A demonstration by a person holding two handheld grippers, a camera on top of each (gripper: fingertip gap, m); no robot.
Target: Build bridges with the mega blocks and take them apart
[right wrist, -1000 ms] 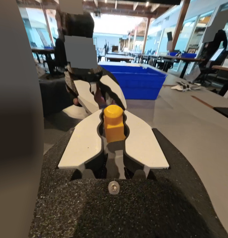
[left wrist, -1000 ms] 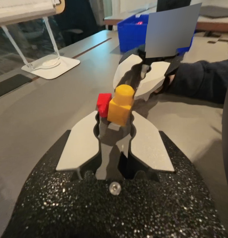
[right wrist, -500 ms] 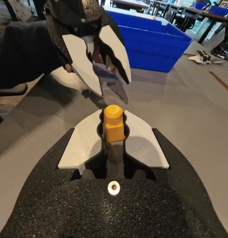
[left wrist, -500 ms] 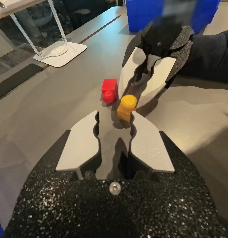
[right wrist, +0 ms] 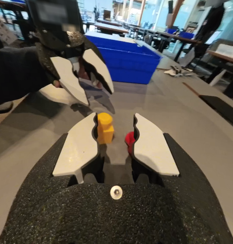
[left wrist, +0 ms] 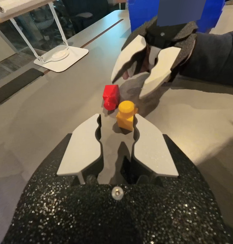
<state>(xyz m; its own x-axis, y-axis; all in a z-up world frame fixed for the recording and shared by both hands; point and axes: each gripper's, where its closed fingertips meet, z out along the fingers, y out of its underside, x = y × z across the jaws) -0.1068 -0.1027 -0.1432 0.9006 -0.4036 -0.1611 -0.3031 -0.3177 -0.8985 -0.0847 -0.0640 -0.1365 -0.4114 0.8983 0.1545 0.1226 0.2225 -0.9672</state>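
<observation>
A yellow block (left wrist: 126, 116) stands upright on the grey table (left wrist: 47, 112). A red block (left wrist: 111, 97) lies on its side just beyond it. My left gripper (left wrist: 117, 118) is open and empty; the yellow block stands just ahead of its right finger without being pressed. My right gripper (right wrist: 115, 116) is open, with the yellow block (right wrist: 105, 129) by its left finger and the red block (right wrist: 129, 140) half hidden behind its right finger. In the left wrist view the right gripper (left wrist: 127, 89) hangs above and behind the blocks, clear of them. The left gripper (right wrist: 99, 98) also shows in the right wrist view, open.
A blue bin (right wrist: 126, 63) stands farther back on the table and also shows in the left wrist view (left wrist: 146, 15). A white stand with clear legs (left wrist: 63, 56) sits at the far left. A dark sleeve (left wrist: 212, 59) holds the right gripper. Some 5 cm of space lies between my two pairs of fingers.
My right gripper opened and let go of the yellow block, which now stands on the table beside the red one. The right gripper drew back from it. My left gripper stayed open.
</observation>
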